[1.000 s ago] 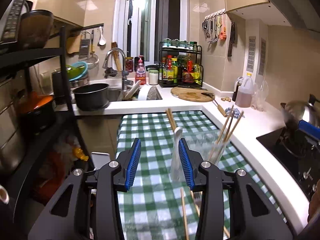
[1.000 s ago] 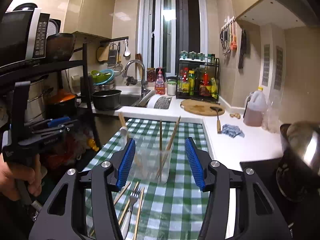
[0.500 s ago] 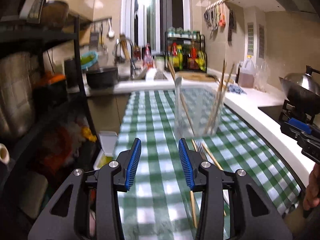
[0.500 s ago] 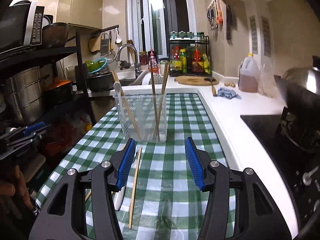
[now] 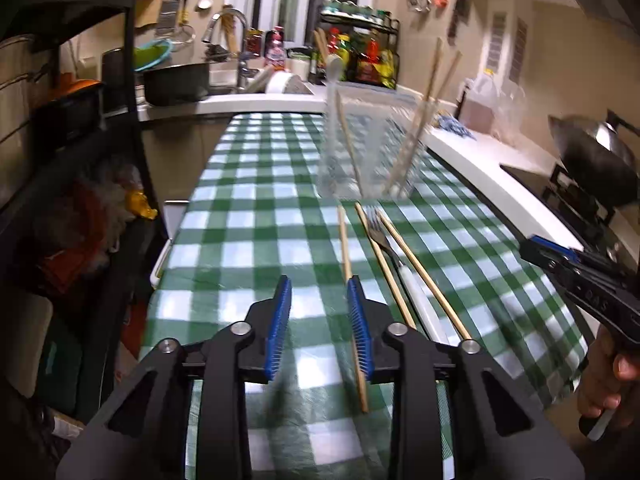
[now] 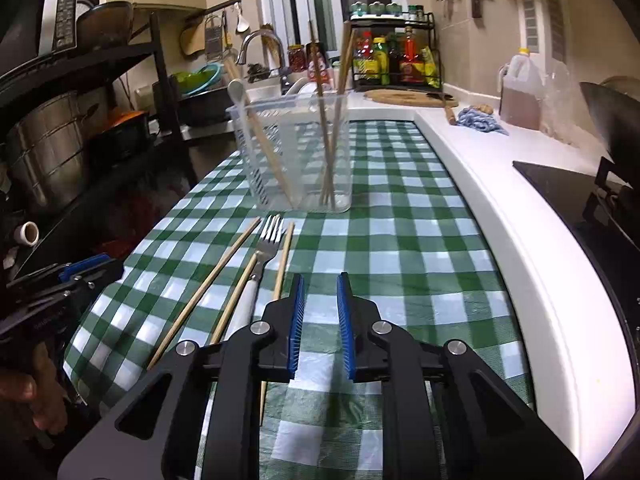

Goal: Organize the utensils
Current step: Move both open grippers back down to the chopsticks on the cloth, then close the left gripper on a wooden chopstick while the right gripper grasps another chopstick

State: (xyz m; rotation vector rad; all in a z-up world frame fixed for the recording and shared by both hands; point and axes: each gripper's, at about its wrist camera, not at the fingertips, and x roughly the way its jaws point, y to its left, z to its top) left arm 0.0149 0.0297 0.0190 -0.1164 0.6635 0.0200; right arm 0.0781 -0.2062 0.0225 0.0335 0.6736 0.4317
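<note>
Both tongs have dropped from above the clear plastic holder [image 6: 298,152] to just over the table [image 5: 248,248], and their jaws have just been closing with nothing between them. The left tongs [image 5: 319,312] are narrowed but still apart, empty, with one loose chopstick [image 5: 347,264] running under the right pad. The right tongs [image 6: 320,312] are nearly pressed together, also empty, just right of another chopstick [image 6: 280,264]. A fork [image 6: 269,240] and two more chopsticks lie between them; the holder already carries a spoon [image 6: 237,92] and chopsticks. The risk, as I judge it: jaws this narrow and off to one side would shove a chopstick along the slick green checked cloth [image 6: 400,240] instead of straddling it, or pinch two sticks together.
</note>
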